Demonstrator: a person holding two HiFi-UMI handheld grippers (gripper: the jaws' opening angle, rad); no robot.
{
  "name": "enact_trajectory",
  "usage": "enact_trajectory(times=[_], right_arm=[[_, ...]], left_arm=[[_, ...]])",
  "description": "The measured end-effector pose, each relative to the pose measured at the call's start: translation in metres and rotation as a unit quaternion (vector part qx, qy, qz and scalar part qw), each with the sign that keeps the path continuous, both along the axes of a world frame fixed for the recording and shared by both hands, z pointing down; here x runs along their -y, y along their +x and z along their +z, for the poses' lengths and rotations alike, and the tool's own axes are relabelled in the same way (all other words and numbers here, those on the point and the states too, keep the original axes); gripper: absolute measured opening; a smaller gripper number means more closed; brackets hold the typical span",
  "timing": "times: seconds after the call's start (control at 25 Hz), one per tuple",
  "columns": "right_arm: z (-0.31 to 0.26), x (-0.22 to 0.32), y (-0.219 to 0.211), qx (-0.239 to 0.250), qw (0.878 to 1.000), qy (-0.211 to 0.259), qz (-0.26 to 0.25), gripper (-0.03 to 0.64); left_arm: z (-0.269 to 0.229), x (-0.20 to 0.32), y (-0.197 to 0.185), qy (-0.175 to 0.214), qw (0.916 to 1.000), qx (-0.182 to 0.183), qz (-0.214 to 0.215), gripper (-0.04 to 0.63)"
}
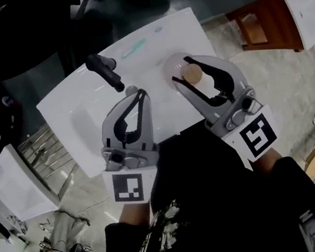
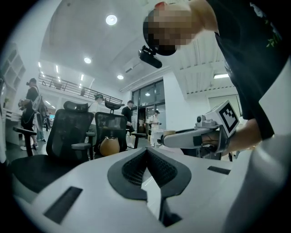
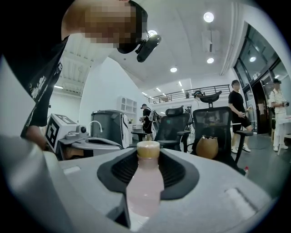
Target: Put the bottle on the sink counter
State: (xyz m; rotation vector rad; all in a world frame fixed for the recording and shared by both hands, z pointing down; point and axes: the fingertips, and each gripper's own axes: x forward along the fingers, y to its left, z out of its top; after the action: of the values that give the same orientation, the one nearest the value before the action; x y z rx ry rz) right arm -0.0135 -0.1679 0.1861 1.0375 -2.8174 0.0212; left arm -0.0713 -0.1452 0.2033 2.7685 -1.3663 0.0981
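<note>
A pale pink bottle (image 1: 192, 73) with a tan cap stands upright between the jaws of my right gripper (image 1: 184, 69), which is shut on it. In the right gripper view the bottle (image 3: 144, 182) fills the gap between the dark ribbed pads. It is held over the right part of the white sink counter (image 1: 151, 49); whether it touches the counter I cannot tell. My left gripper (image 1: 139, 94) hovers over the sink's front edge, shut with nothing in it, and its pads (image 2: 136, 169) meet in the left gripper view. A black faucet (image 1: 106, 71) stands on the sink.
A teal item (image 1: 133, 49) lies on the counter behind the faucet. A wooden stand (image 1: 265, 22) with another white basin (image 1: 304, 4) is at the right. A third basin (image 1: 19, 186) sits at the lower left. Office chairs (image 3: 218, 127) and people stand around.
</note>
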Motion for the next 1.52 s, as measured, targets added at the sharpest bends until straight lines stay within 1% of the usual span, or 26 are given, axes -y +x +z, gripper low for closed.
enact_trajectory(times=[0.24, 0.36, 0.44, 0.52, 0.56, 0.76, 0.96, 1.08, 1.24, 1.36, 1.52], right_arm=[[0.045, 0.026, 0.003, -0.032, 0.999, -0.003, -0.018, 0.135], [0.075, 0.038, -0.006, -0.055, 0.998, -0.007, -0.033, 0.135], [0.099, 0.050, -0.015, -0.070, 0.996, -0.016, -0.052, 0.135], [0.123, 0.060, -0.021, -0.072, 0.995, -0.035, -0.064, 0.135], [0.134, 0.063, -0.023, -0.072, 0.994, -0.043, -0.068, 0.135], [0.182, 0.071, -0.032, -0.077, 0.991, -0.071, -0.084, 0.135], [0.223, 0.081, -0.041, -0.078, 0.988, -0.093, -0.097, 0.135], [0.239, 0.084, -0.047, -0.078, 0.986, -0.105, -0.100, 0.135], [0.251, 0.088, -0.050, -0.080, 0.986, -0.109, -0.099, 0.135], [0.257, 0.091, -0.052, -0.082, 0.986, -0.102, -0.098, 0.135], [0.262, 0.100, -0.056, -0.072, 0.989, -0.089, -0.099, 0.135]], left_arm=[[0.032, 0.019, 0.013, -0.024, 0.9990, -0.011, -0.036, 0.012], [0.054, 0.024, 0.013, -0.033, 0.9982, -0.006, -0.050, 0.011], [0.071, 0.031, 0.011, -0.031, 0.9973, 0.013, -0.065, 0.011], [0.089, 0.038, 0.010, -0.031, 0.9962, 0.035, -0.073, 0.012], [0.097, 0.040, 0.011, -0.035, 0.9958, 0.037, -0.076, 0.012], [0.130, 0.046, 0.012, -0.052, 0.9942, 0.024, -0.091, 0.011], [0.158, 0.058, 0.007, -0.073, 0.9920, 0.023, -0.100, 0.012], [0.168, 0.060, 0.005, -0.085, 0.9910, 0.021, -0.101, 0.011], [0.173, 0.061, 0.006, -0.091, 0.9906, 0.018, -0.100, 0.012], [0.174, 0.061, 0.006, -0.095, 0.9904, 0.018, -0.099, 0.011], [0.185, 0.062, 0.004, -0.103, 0.9895, 0.019, -0.099, 0.012]])
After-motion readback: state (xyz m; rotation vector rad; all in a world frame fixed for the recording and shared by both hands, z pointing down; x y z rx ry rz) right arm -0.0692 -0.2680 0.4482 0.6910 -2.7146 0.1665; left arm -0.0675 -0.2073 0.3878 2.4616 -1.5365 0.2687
